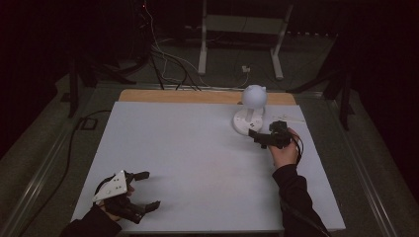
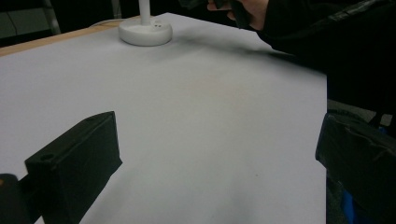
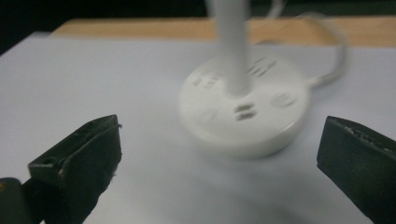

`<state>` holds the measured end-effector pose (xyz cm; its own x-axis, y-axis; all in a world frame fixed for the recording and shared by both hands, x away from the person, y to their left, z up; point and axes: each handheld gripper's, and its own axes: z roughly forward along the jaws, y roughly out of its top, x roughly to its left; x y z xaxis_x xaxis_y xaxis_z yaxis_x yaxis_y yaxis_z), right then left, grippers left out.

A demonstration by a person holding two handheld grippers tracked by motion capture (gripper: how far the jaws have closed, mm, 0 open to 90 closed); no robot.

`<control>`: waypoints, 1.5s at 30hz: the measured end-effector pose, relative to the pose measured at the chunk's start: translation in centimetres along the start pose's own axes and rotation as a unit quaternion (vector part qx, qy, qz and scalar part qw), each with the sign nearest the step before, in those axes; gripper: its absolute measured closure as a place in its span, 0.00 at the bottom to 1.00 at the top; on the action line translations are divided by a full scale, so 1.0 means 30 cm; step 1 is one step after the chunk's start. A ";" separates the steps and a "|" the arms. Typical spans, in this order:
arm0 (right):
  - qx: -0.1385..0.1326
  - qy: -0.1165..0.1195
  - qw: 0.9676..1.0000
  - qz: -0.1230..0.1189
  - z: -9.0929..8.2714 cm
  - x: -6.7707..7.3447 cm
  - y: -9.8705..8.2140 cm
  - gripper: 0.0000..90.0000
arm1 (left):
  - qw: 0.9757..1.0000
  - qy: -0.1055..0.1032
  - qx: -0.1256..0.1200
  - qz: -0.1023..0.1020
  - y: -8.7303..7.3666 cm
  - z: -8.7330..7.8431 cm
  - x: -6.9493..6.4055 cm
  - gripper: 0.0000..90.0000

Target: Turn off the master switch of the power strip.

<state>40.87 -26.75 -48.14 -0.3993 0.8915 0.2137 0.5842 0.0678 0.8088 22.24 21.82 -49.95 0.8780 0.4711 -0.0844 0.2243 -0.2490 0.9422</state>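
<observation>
Right now the right gripper (image 1: pixel 258 137) hovers just short of the lamp (image 1: pixel 252 111), its jaws spread wide and holding nothing; in the right gripper view the two black jaws stand apart with the lamp base (image 3: pixel 244 112) framed between them, near but not touching. The hand (image 1: pixel 284 153) behind it comes in from the table's right side. Far across, the left gripper (image 1: pixel 143 190) rests near the front left corner of the table (image 1: pixel 197 163), jaws likewise spread and empty, well apart from the lamp.

The lamp sits toward the back right of the white tabletop, close to the wooden strip along the far edge. Its long axis is upright: a thin white stem (image 3: pixel 232 46) rises from the round flat base to a ball-shaped head (image 1: pixel 254 96). The base lies flat, with its buttons (image 3: pixel 243 112) facing up and toward the right gripper, and a white cord (image 3: pixel 334 65) trails off behind it toward the far edge.

Several things could go wrong from here, in my judgement. The lamp looks top-heavy, so a jaw bumping the stem from the side could tip it. The base is broad and smooth, so if the jaws close on its rim they may slip off or shove it toward the far edge. If a button is the aim, pressing off-centre could slide the base rather than work the switch. The cord could snag if the lamp is dragged.
</observation>
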 end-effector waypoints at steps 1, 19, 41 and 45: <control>-0.005 -0.002 1.000 -0.003 -0.002 0.002 -0.002 0.00 | 1.000 0.000 0.000 0.000 0.000 0.000 0.000 0.00; -0.020 0.084 0.994 -0.066 -0.089 0.110 -0.026 0.00 | 1.000 -0.002 0.001 0.002 0.000 -0.001 -0.001 0.00; 0.013 0.122 0.988 -0.098 -0.220 0.166 -0.224 0.00 | 1.000 -0.002 0.001 0.005 0.000 -0.002 -0.003 0.01; 0.017 0.131 0.987 -0.095 -0.244 0.168 -0.254 0.00 | 1.000 -0.002 0.001 0.005 0.000 -0.002 -0.002 0.00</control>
<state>29.24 -26.07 -49.21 -0.6703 0.7151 0.1982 0.5031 0.2417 0.8297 22.15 21.84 -49.92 0.8816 0.4656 -0.0769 0.2170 -0.2552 0.9422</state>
